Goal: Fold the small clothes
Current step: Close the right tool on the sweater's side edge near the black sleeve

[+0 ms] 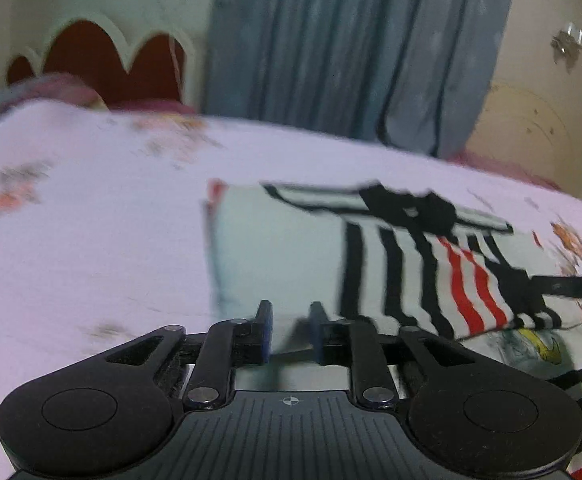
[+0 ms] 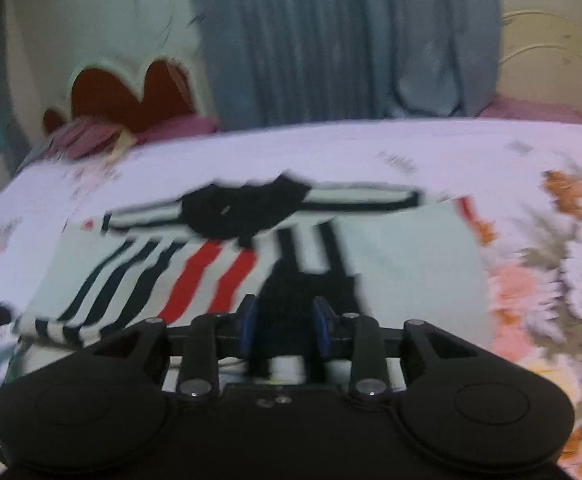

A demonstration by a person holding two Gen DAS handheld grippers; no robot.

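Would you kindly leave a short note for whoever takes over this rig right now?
Left gripper: jaws parted, nothing between them, at the near edge of the shirt.
Right gripper: jaws parted, pads clear of the dark fabric seen between them.
Shirt: striped, on the bedsheet, collar at the far side, one side folded over so that the plain back shows.
Left: remaining folds.

Striped shirt [image 2: 195, 264] flat on floral bedsheet [image 1: 91, 216]

Shirt [image 1: 391, 264] flat on bed [image 1: 91, 220]; curtain [image 1: 351, 48] behind bed; headboard [image 1: 103, 64] left of curtain.
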